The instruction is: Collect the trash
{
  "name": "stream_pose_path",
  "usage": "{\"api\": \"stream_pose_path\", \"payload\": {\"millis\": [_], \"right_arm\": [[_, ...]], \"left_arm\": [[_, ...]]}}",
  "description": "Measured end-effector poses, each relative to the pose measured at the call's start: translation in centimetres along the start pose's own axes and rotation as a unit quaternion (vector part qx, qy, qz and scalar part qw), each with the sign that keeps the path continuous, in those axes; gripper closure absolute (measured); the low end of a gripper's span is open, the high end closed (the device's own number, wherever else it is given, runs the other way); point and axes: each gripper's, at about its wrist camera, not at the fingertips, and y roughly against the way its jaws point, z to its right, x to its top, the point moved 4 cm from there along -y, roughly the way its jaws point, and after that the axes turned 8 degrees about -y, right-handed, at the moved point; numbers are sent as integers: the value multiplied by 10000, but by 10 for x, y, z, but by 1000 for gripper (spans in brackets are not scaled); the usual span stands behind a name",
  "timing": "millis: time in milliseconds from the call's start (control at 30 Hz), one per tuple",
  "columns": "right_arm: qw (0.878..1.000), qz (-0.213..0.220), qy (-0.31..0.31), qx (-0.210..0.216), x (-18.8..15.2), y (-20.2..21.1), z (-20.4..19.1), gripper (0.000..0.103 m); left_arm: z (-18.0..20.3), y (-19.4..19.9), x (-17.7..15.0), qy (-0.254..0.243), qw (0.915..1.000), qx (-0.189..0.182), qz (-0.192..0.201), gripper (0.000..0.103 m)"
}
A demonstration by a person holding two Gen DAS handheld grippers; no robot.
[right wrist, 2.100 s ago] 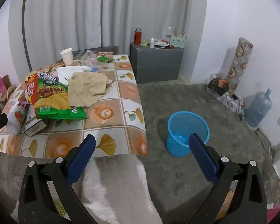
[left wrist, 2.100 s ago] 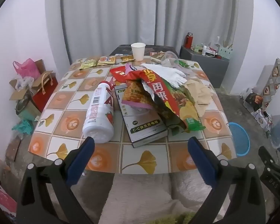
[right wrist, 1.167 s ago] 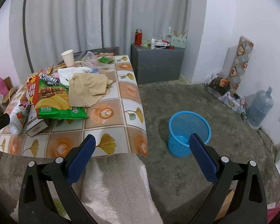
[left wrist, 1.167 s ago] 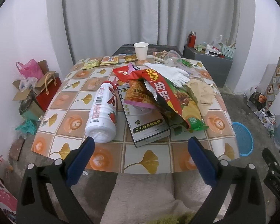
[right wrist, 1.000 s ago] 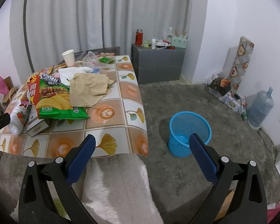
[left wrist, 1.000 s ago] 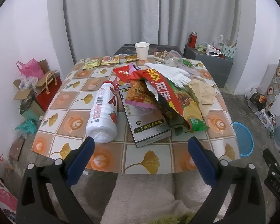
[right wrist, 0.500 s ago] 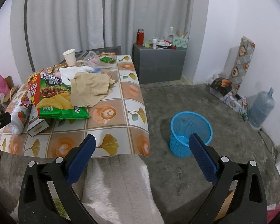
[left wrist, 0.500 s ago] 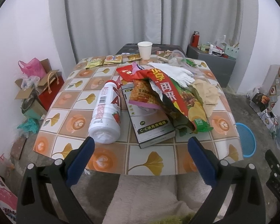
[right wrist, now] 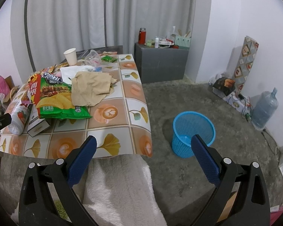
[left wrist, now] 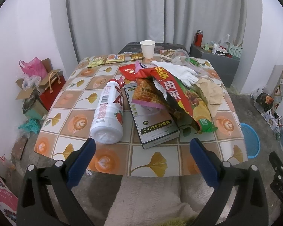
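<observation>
Both hand-held grippers, left (left wrist: 140,146) and right (right wrist: 143,145), gape empty at the tile-patterned counter's (left wrist: 113,162) near edge; the toppled white plastic bottle (left wrist: 109,113) points its cap toward 12 o'clock.

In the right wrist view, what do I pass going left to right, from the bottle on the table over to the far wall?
White bottle → chip bag → crumpled brown paper → blue basket on the floor → water jug by the wall.

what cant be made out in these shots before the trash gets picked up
- Flat box: top half hidden under the snack bags, left wrist view.
- Blue basket: partly cut off by the table edge, left wrist view.
- Items on the grey cabinet: too small, both views.
</observation>
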Motion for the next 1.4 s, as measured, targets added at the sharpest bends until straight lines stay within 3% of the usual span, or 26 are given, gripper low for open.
{"api": "stream_pose_path", "payload": {"millis": [467, 767, 933, 1100, 1400], "right_arm": [[9995, 156, 114, 248, 14, -7, -12, 8], [9955, 408, 310, 800, 38, -27, -26, 8], [9937, 356, 371, 993, 53, -45, -32, 8], [9875, 92, 451, 1509, 74, -71, -49, 10], [9684, -785, 614, 2286, 96, -138, -100, 19]], "left_arm": [[-14, -13, -3, 153, 9997, -205, 26, 6], [-44, -20, 1, 394, 9918, -984, 714, 6], [-61, -26, 5, 580, 9861, -1166, 1035, 6], [-65, -28, 20, 492, 9789, -1437, 1365, 6], [-69, -50, 74, 594, 9688, -2081, 1210, 6]]}}
